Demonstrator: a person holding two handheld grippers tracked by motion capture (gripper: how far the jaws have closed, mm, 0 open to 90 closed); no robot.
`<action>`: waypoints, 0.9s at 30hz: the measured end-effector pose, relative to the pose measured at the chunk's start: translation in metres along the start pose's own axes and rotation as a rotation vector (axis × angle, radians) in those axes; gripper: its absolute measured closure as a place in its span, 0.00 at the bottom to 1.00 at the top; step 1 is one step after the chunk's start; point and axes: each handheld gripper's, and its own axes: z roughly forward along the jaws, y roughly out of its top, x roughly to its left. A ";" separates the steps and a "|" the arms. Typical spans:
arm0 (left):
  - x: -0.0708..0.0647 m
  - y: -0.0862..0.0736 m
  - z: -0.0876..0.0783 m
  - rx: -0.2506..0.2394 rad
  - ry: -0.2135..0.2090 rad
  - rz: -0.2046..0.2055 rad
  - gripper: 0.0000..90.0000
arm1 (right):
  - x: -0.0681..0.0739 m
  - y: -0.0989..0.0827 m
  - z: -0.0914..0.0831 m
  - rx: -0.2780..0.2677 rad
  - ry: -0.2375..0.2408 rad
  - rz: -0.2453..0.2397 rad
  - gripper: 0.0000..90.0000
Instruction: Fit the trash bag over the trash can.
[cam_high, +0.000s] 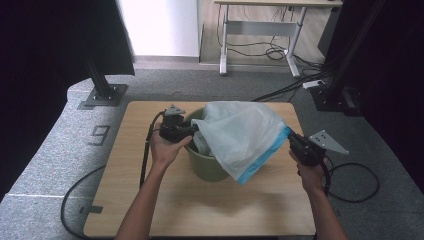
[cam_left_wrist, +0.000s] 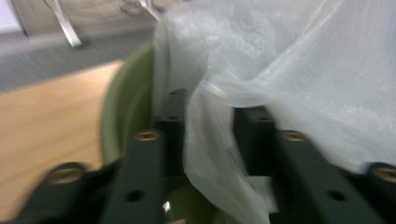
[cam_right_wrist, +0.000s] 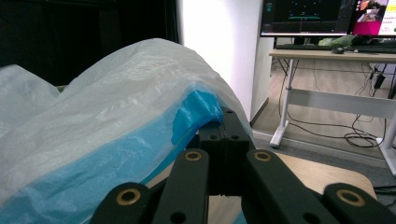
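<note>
We are looking down on a pale wooden table (cam_high: 150, 200) where a person is working a thin white plastic bag (cam_high: 240, 135) with a blue edge band (cam_high: 265, 157) over a green bin (cam_high: 207, 167). The bin is standing upright near the middle of the table, and the bag is draping over its rim and hanging out toward the right, clear of the tabletop.

The left gripper (cam_high: 192, 129) is sitting at the bin's left rim. In the left gripper view its jaws are standing apart, with a fold of the bag (cam_left_wrist: 210, 140) hanging loosely between them and the green rim (cam_left_wrist: 126, 116) just beside the left jaw; the pads are not pressing on the film.

The right gripper (cam_high: 291, 137) is holding off to the right of the bin, above the table. Its jaws are pressed together, clamping the blue edge (cam_right_wrist: 196, 109) of the bag, and the film is stretching from there back to the bin
</note>
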 end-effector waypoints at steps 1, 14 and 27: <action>0.002 0.000 -0.006 0.001 -0.026 -0.004 0.56 | 0.000 0.000 0.000 0.001 0.002 0.002 0.98; 0.010 -0.006 -0.061 -0.015 -0.174 0.050 0.17 | 0.012 0.005 0.006 0.003 0.017 -0.010 0.98; -0.024 0.006 -0.048 -0.018 -0.160 0.081 0.19 | 0.026 0.004 0.011 0.013 0.053 -0.008 0.98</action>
